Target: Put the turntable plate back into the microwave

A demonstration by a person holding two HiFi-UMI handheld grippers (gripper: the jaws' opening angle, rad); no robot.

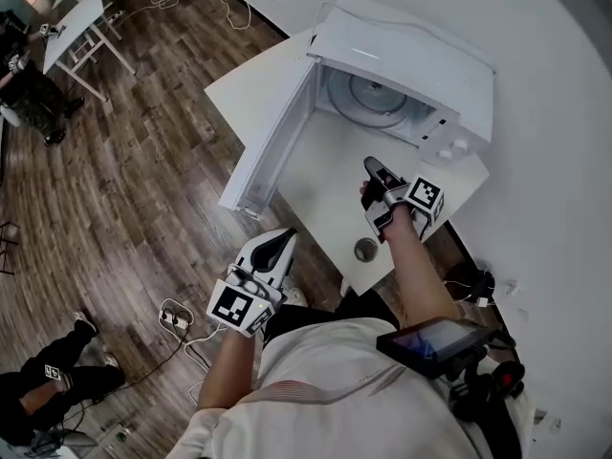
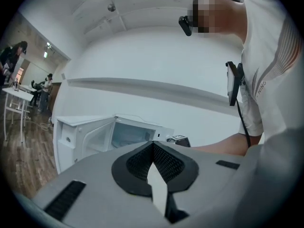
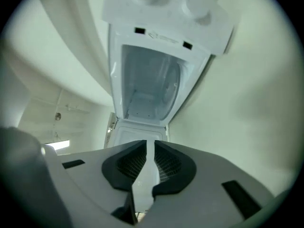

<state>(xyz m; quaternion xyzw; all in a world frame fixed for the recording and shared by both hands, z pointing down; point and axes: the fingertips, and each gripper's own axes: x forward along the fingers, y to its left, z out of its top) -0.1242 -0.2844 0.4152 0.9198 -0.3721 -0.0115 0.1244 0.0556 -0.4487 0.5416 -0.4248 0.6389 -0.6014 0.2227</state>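
The white microwave (image 1: 402, 75) stands open at the back of the white table (image 1: 325, 199), its door (image 1: 273, 142) swung out to the left. The round glass turntable plate (image 1: 375, 98) lies on the floor of the cavity. My right gripper (image 1: 371, 165) hovers over the table in front of the opening and points at it; its jaws stand a narrow slit apart with nothing between them. In the right gripper view the cavity (image 3: 152, 84) fills the frame ahead of the right gripper (image 3: 149, 144). My left gripper (image 1: 277, 242) is held off the table's near edge, empty, its pads (image 2: 164, 163) meeting.
A small grey round part (image 1: 365, 250) lies near the table's front edge. A power strip (image 1: 175, 316) with cables is on the wooden floor at the left. A white wall runs behind and to the right of the microwave. Another white table (image 1: 76, 27) stands far left.
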